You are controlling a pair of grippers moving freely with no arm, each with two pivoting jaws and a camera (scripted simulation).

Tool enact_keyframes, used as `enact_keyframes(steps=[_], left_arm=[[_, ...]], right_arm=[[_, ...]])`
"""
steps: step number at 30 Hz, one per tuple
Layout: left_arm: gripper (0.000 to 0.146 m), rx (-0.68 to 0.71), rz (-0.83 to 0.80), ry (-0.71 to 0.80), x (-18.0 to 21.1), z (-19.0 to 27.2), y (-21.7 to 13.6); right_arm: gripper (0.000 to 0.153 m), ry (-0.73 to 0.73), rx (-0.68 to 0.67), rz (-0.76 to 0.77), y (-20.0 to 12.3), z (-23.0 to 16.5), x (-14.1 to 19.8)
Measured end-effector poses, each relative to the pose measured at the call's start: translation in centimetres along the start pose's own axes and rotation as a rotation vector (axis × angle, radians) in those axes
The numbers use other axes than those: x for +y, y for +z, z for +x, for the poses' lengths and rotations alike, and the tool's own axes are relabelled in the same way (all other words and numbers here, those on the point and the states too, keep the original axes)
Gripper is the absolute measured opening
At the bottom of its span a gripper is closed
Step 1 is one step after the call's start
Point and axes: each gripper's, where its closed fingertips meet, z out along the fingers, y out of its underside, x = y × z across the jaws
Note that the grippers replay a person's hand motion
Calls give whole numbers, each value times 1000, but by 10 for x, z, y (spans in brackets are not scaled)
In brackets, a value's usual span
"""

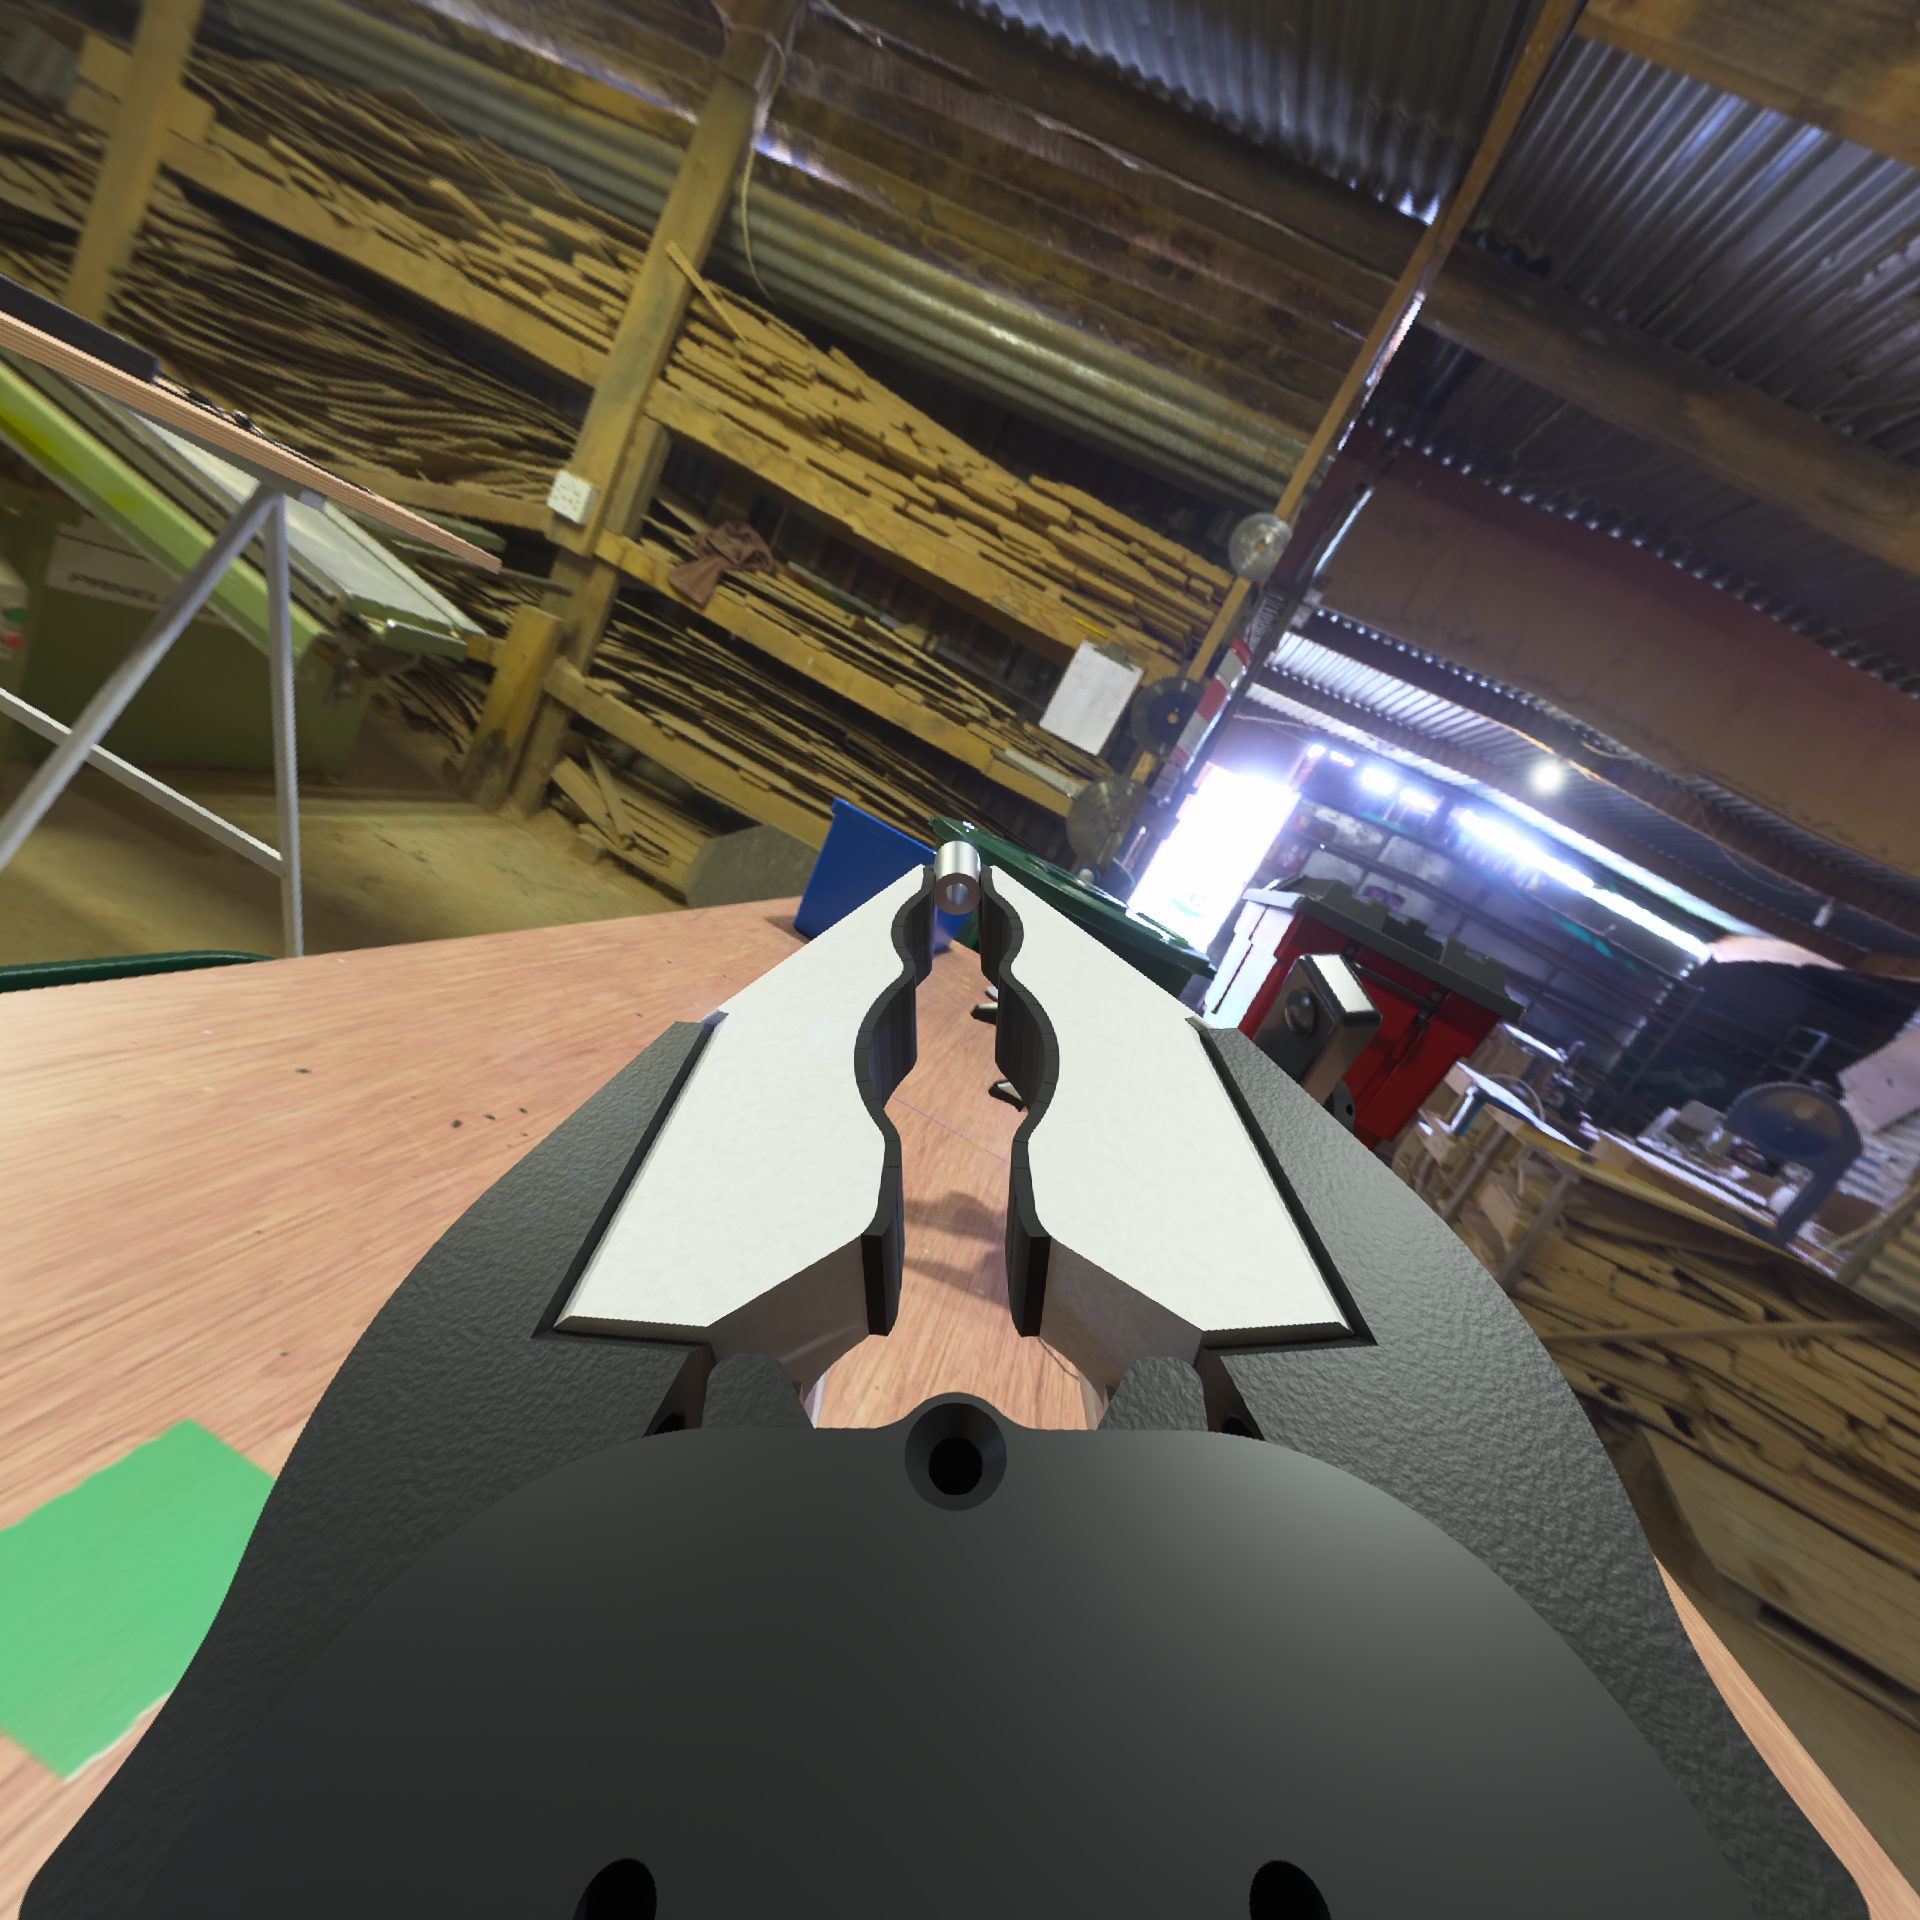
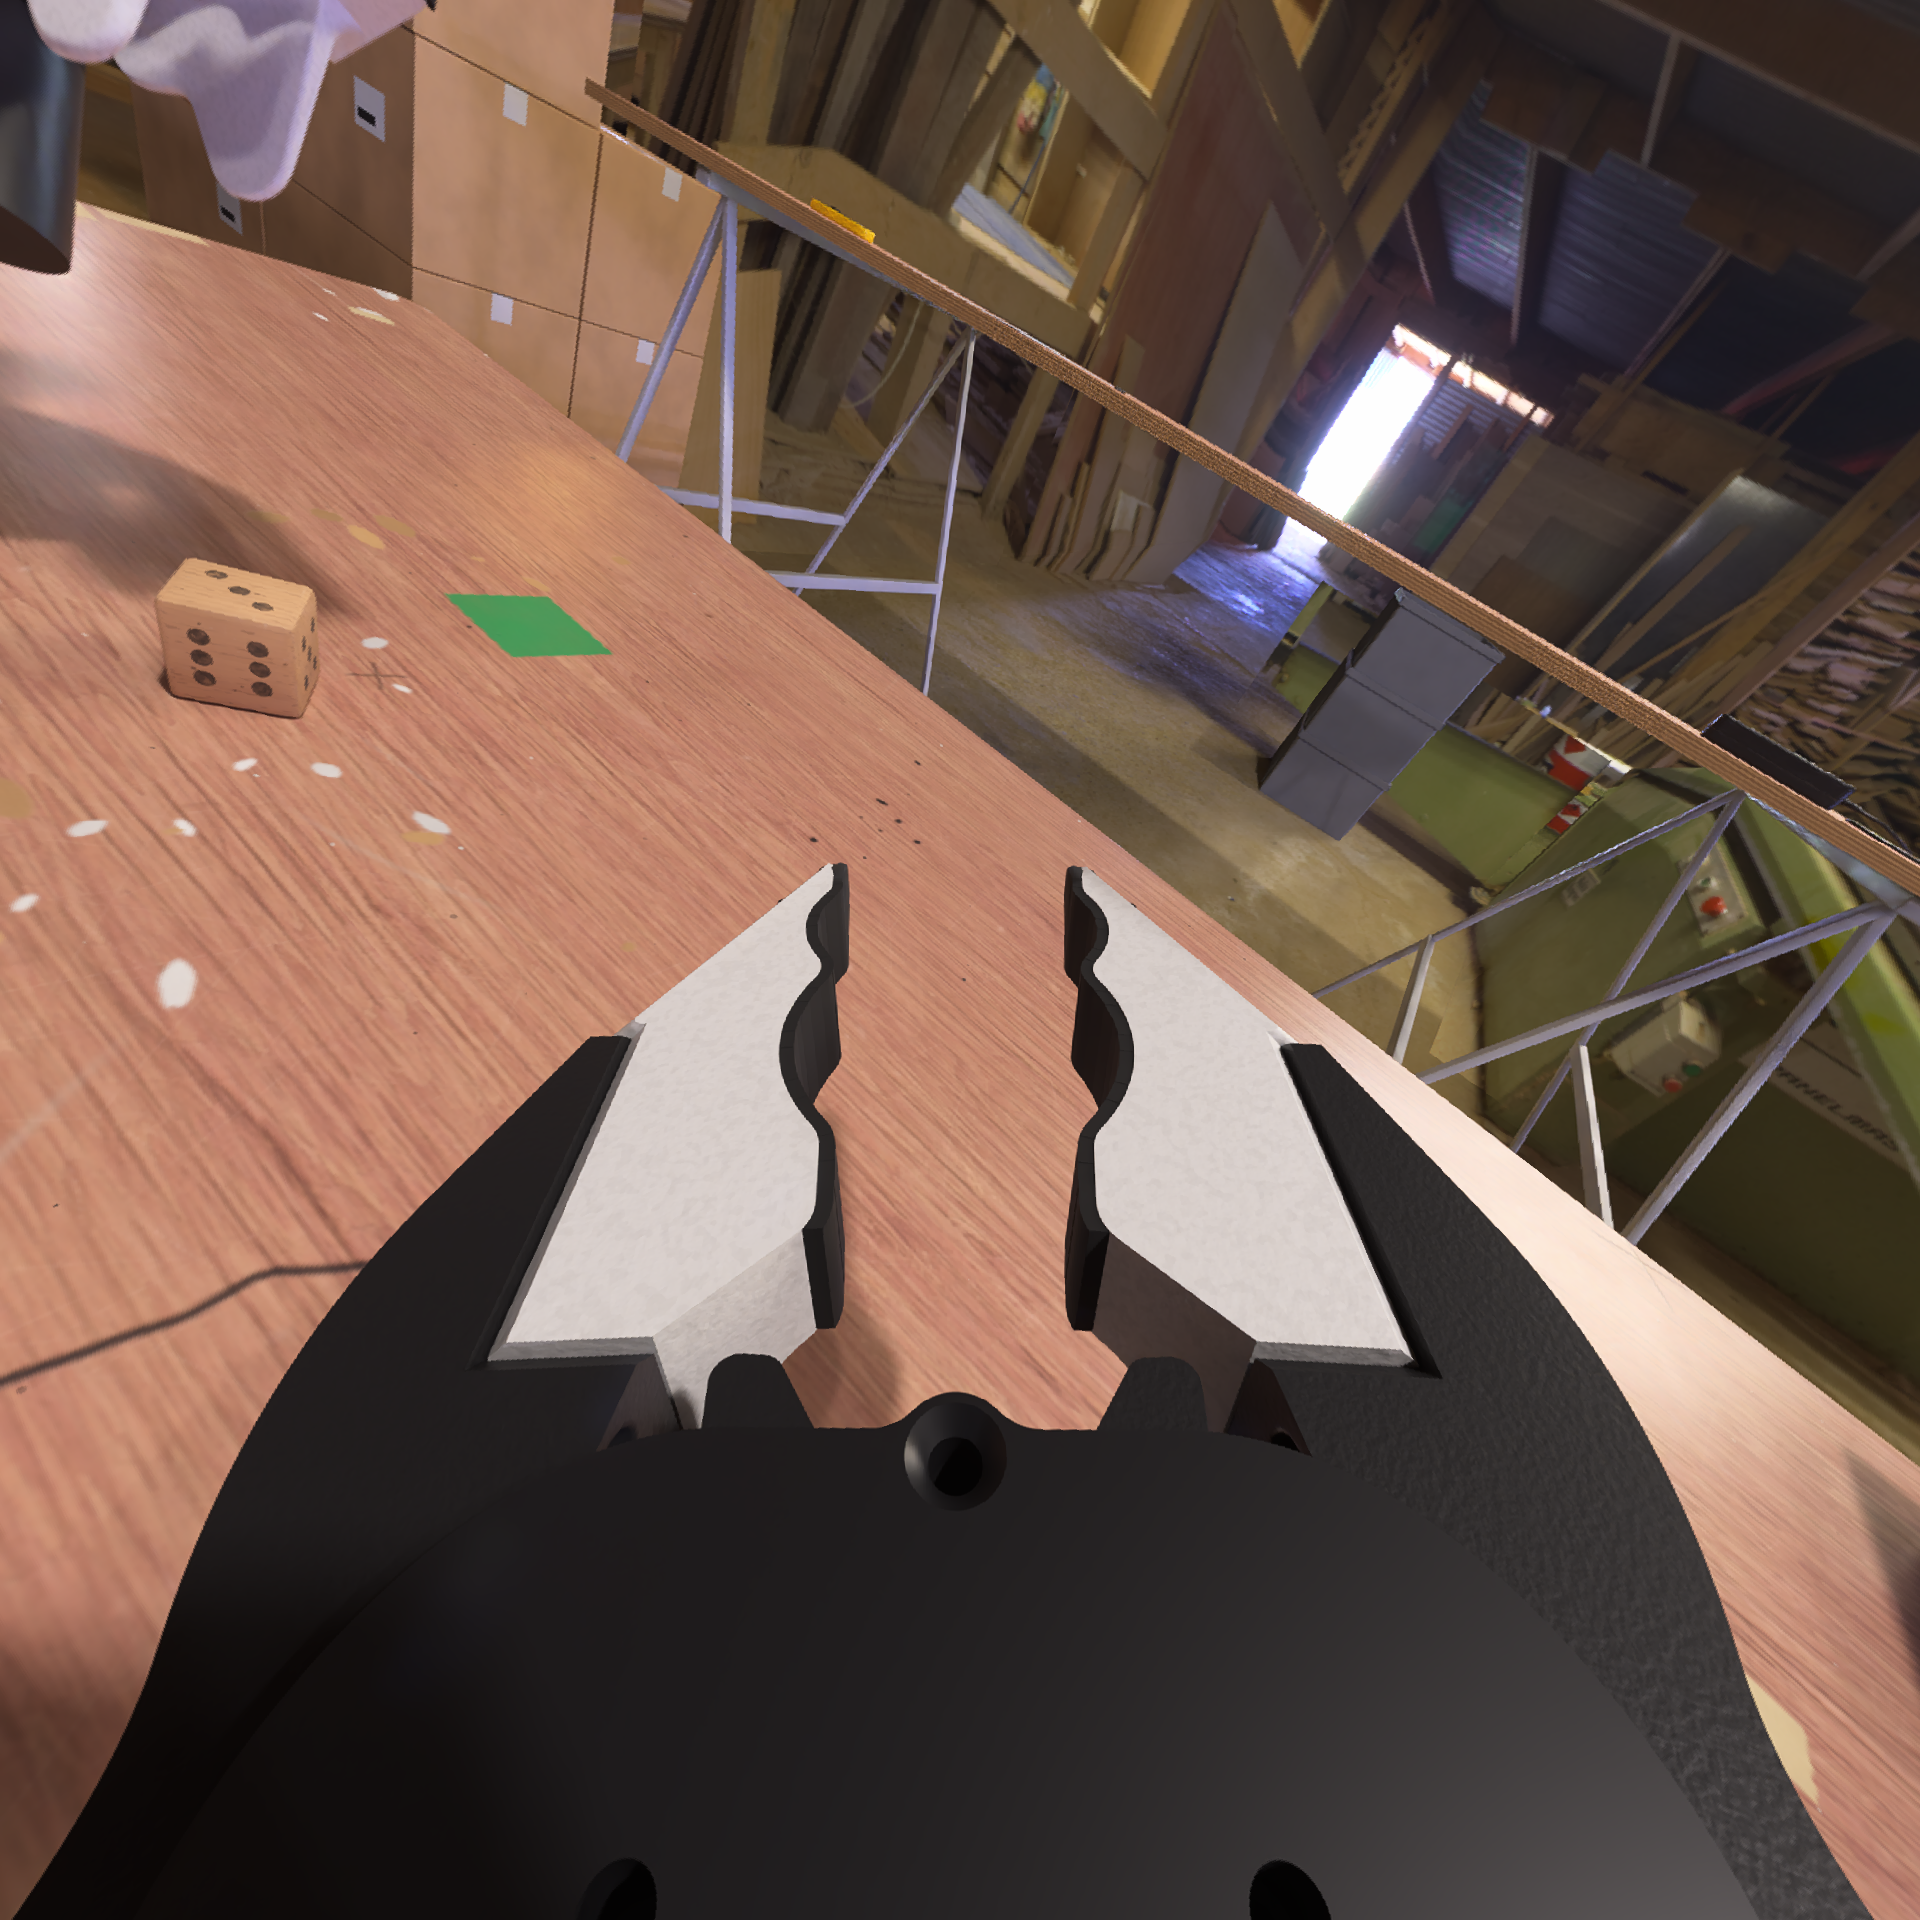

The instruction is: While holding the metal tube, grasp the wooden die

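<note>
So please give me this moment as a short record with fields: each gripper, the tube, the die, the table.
left gripper: shut on the tube, held at the fingertips
tube: metal, short, open end facing the camera
right gripper: open, empty, above the table
die: wooden, resting on the table, ahead and left of the right gripper, not touched
table: wood, paint specks, one green patch beside the die

Woodworking shop, timber racks [image 1: 831, 499] stacked with boards, corrugated metal roof [image 1: 1662, 208], green panel saw [image 2: 1714, 935], red machine [image 1: 1382, 1018], trestle tables [image 2: 831, 416], plywood workbench [image 2: 520, 935]
</note>
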Motion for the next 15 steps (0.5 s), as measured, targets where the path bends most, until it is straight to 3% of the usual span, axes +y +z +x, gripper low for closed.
enact_keyframes(steps=[15], left_arm=[[7, -102, 129, 28, -45, 0, -48]], right_arm=[[42, -54, -54, 14, 3, -17, -7]])
